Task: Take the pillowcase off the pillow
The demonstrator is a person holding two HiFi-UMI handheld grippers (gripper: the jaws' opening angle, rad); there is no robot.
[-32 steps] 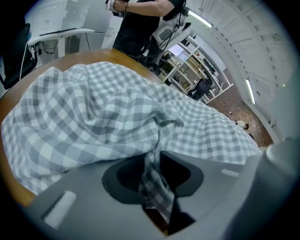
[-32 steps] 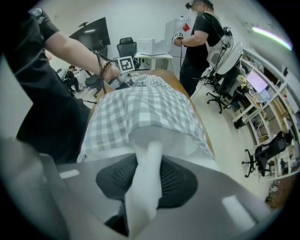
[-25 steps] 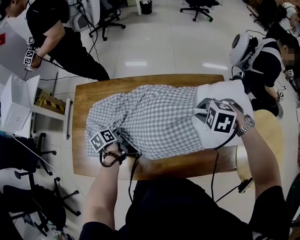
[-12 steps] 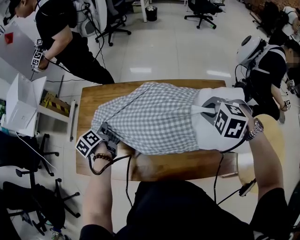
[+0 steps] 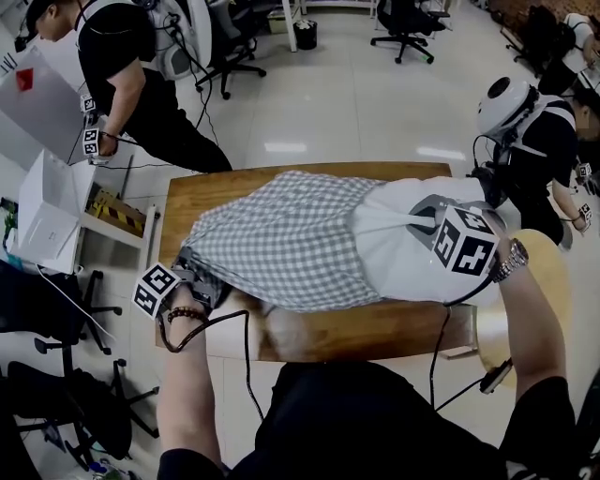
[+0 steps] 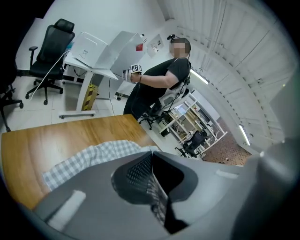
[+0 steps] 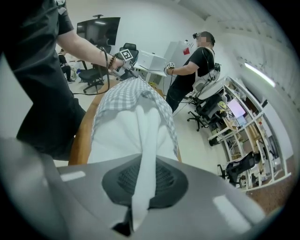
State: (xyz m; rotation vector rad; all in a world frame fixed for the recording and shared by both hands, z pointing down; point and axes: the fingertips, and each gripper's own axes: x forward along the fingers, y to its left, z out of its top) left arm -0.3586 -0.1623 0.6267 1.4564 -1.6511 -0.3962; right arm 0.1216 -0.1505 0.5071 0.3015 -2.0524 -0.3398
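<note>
A grey-and-white checked pillowcase lies across the wooden table, with the white pillow sticking out of its right end. My left gripper is shut on the pillowcase's left end and holds the cloth lifted off the table. My right gripper is shut on a pinched fold of the white pillow. In the right gripper view the pillowcase stretches away toward the left gripper.
A person in black stands past the table's far left corner beside a white desk. Another person with a white helmet sits at the right. Office chairs stand on the tiled floor behind. A round stool is at my right.
My left gripper has moved left and risen with the pillowcase end, drawing the checked cloth leftward. More of the white pillow is bared at the right. The right gripper has shifted slightly.
</note>
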